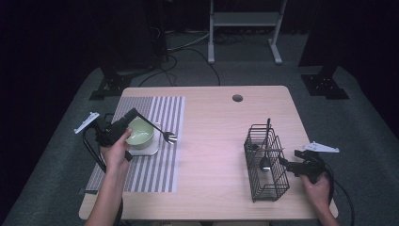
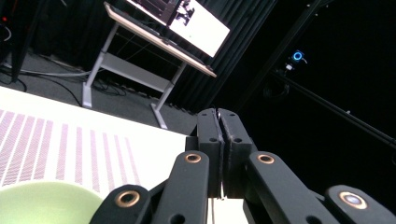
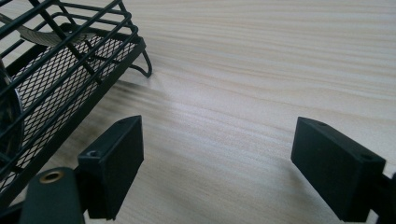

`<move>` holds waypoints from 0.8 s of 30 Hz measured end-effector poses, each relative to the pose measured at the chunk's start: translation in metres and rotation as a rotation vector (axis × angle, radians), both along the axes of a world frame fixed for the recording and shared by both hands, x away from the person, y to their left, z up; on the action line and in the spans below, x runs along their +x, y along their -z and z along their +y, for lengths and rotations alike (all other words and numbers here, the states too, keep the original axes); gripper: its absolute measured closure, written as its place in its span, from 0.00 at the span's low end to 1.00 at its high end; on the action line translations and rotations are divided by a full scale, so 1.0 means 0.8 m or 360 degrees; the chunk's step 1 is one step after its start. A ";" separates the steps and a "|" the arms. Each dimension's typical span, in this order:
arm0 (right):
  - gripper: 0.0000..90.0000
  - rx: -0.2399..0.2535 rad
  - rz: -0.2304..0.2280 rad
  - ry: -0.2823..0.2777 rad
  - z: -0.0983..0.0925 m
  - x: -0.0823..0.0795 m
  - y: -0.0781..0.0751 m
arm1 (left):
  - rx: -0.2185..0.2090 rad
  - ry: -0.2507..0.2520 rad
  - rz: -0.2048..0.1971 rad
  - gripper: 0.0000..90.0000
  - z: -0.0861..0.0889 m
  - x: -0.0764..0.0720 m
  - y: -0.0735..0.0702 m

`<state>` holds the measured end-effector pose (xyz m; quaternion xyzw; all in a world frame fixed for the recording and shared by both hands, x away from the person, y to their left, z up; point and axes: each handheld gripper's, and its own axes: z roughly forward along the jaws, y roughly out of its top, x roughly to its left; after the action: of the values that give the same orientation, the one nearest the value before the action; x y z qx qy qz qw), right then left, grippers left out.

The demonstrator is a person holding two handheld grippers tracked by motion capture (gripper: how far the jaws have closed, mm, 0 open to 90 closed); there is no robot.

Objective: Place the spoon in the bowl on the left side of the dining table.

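My left gripper (image 1: 135,113) hovers over the green bowl (image 1: 140,132), jaws pressed together. A black-handled fork (image 1: 168,137) slants from its tip down to the right, head above the striped placemat (image 1: 155,169). In the left gripper view the jaws (image 2: 218,116) are shut, with the bowl's rim (image 2: 46,203) at the bottom left. My right gripper (image 1: 288,165) rests low beside the black wire basket (image 1: 275,183), on its right. Its jaws (image 3: 217,129) are spread wide above bare wood, with the basket (image 3: 56,88) to their left.
The bowl sits on a white square plate (image 1: 146,151) on the placemat. A spoon (image 1: 264,163) and a dark-handled utensil (image 1: 268,126) stand in the basket. A round cable hole (image 1: 237,98) is near the table's far edge. A desk with a screen (image 2: 196,28) stands beyond.
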<state>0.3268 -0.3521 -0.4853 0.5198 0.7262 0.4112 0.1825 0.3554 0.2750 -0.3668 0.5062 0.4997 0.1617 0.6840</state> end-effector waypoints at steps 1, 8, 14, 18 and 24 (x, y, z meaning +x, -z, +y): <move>0.18 0.0000 0.0001 0.0001 0.000 0.000 0.000 | 0.0012 -0.0004 0.0002 0.99 0.001 0.000 0.000; 0.18 -0.0008 0.0002 0.0002 0.001 0.000 0.000 | 0.0015 -0.0032 0.0005 0.99 0.009 0.001 0.001; 0.18 -0.0013 0.0002 0.0001 0.001 0.000 0.000 | 0.0009 -0.0060 0.0006 0.99 0.018 -0.001 0.000; 0.18 -0.0028 0.0004 -0.0001 0.002 0.000 0.000 | 0.0010 -0.0078 0.0007 0.99 0.023 -0.001 0.000; 0.18 -0.0029 0.0002 -0.0002 0.002 0.000 0.000 | 0.0020 -0.0102 0.0013 0.99 0.031 -0.002 0.000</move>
<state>0.3270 -0.3504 -0.4853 0.5180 0.7303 0.4044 0.1866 0.3537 0.2998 -0.3672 0.4950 0.5175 0.1846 0.6731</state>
